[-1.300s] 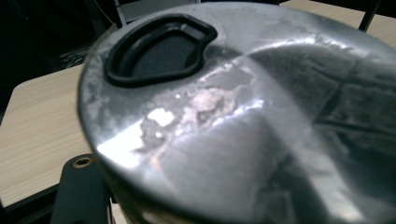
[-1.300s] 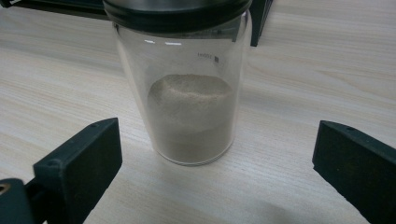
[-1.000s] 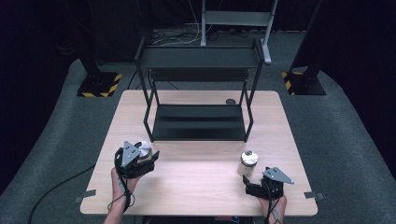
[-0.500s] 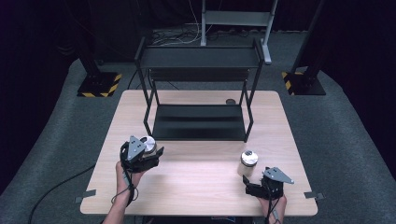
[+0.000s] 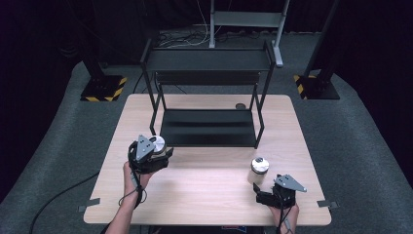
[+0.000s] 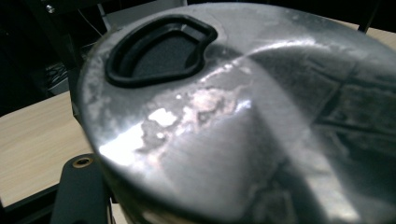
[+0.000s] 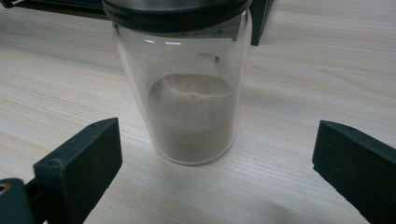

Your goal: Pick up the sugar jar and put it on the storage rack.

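My left gripper (image 5: pixel 157 152) is shut on a jar with a shiny metal lid (image 5: pixel 157 143), held just above the table's left side, close to the front left leg of the black shelf rack (image 5: pixel 208 127). In the left gripper view the lid (image 6: pixel 243 116) sits right against the camera, with a black kidney-shaped recess near its edge and one black finger (image 6: pixel 77 191) below it. A second glass jar (image 5: pixel 258 170) with a black lid and beige powder (image 7: pixel 191 116) stands on the table's right side. My right gripper (image 5: pixel 264 191) rests open just in front of it, its fingers (image 7: pixel 81 161) wide apart and not touching the glass.
The two-tier rack stands across the back half of the wooden table (image 5: pixel 209 190). A small dark round object (image 5: pixel 240 106) lies behind its right leg. Beyond the table are dark carpet, stands with yellow-black bases (image 5: pixel 103 88) and cables.
My left gripper has carried its jar a little up, right and away, closer to the rack's front left leg. The right gripper and its jar have stayed put.
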`<state>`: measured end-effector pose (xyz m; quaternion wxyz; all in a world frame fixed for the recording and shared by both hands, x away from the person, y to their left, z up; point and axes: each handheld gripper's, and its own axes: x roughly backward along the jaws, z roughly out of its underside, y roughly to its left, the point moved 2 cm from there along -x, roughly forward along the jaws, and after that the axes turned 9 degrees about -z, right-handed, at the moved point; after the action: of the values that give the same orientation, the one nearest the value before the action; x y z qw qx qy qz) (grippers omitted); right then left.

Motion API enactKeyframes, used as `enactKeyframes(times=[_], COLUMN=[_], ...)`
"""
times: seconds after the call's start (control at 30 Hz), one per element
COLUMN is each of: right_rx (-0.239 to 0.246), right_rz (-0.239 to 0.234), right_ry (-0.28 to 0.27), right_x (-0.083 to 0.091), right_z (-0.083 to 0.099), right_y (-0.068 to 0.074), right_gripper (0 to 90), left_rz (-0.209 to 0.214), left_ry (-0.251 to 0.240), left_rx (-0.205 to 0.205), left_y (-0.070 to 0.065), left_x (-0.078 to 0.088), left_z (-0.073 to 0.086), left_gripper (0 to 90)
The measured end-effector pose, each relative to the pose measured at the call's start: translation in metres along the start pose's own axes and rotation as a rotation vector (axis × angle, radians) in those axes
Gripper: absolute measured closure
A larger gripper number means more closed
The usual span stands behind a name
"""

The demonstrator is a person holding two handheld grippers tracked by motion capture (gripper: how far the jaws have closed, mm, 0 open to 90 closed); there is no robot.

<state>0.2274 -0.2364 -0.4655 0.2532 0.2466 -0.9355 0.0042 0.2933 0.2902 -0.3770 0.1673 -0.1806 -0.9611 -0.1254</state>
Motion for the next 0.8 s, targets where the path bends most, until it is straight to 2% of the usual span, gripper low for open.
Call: enactKeyframes(times=[0.8], right_rx=[-0.002], right_rz=[0.0], right_ry=[0.0], right_x=[0.0], right_z=[0.0], right_y=[0.0], right_gripper=[1.1], left_rz=[0.003], left_ry=[0.016], left_rx=[-0.013], left_y=[0.005], left_x=[-0.02], left_z=[-0.022], left_gripper=[30.3])
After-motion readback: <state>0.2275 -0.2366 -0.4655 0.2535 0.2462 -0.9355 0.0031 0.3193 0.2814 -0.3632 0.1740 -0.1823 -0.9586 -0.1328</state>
